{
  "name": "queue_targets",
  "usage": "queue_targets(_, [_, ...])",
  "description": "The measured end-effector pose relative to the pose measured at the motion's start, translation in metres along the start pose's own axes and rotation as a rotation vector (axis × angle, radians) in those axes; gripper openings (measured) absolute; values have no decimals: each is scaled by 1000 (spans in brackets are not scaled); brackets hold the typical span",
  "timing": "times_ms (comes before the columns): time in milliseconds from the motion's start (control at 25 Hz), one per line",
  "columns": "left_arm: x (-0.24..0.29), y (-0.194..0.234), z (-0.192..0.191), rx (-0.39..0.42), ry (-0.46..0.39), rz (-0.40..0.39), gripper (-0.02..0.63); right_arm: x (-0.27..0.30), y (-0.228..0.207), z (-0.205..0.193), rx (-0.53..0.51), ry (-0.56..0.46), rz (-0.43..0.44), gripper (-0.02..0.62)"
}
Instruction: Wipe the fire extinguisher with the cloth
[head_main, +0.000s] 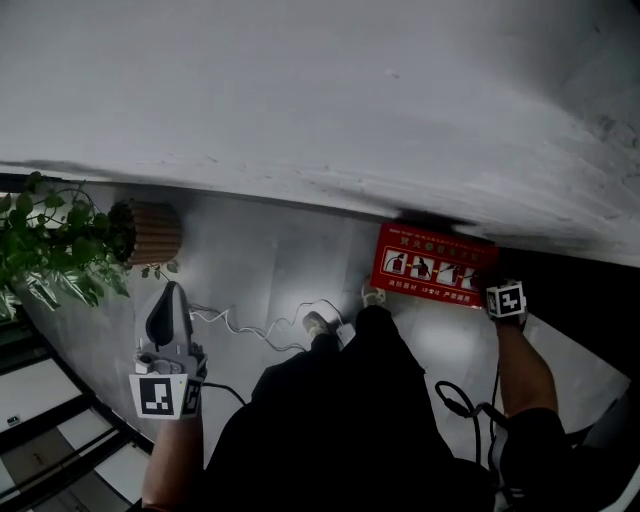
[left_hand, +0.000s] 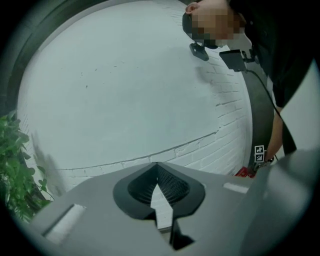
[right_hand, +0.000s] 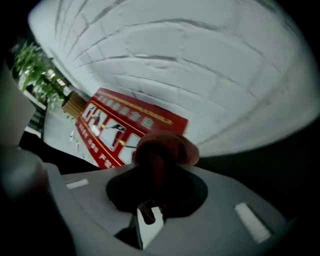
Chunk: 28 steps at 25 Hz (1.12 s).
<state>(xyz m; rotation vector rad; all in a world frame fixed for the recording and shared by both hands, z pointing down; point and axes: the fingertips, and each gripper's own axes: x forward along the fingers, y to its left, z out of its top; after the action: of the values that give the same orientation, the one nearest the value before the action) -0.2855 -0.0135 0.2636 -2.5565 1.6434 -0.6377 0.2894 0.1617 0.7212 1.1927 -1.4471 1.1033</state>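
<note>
A red fire extinguisher box (head_main: 432, 265) with white pictograms stands on the floor against the white brick wall; no extinguisher itself shows. My right gripper (head_main: 500, 288) hangs over the box's right end, pointing steeply down. In the right gripper view it (right_hand: 160, 167) is shut on a bunched brown-red cloth (right_hand: 166, 149), with the box (right_hand: 120, 131) just beyond it. My left gripper (head_main: 168, 322) is held out far to the left, away from the box. Its fingertips (left_hand: 157, 169) meet with nothing between them, facing the wall.
A leafy plant (head_main: 50, 250) in a ribbed pot (head_main: 150, 232) stands at the left by the wall. White cables (head_main: 250, 330) lie on the grey floor near the person's shoes (head_main: 318, 323). A black cable (head_main: 460, 405) trails by the right arm.
</note>
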Motion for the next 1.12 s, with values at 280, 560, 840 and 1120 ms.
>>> queue_targets(280, [-29,30,-18,-18,30,83,-2,27,261,109,-577,-136,354,71])
queue_targets(560, [-64,55,-24,-8,75,164,-2,73,316,118,-680,-11,396,71])
queue_targets(840, [-30,37,-20,-26,31,91,-2,41,165,42,-338,14,246,69])
queue_targets(1120, [-5,21,-12,-9,13,16,-2,11,-8,-67,112,113,-31,69])
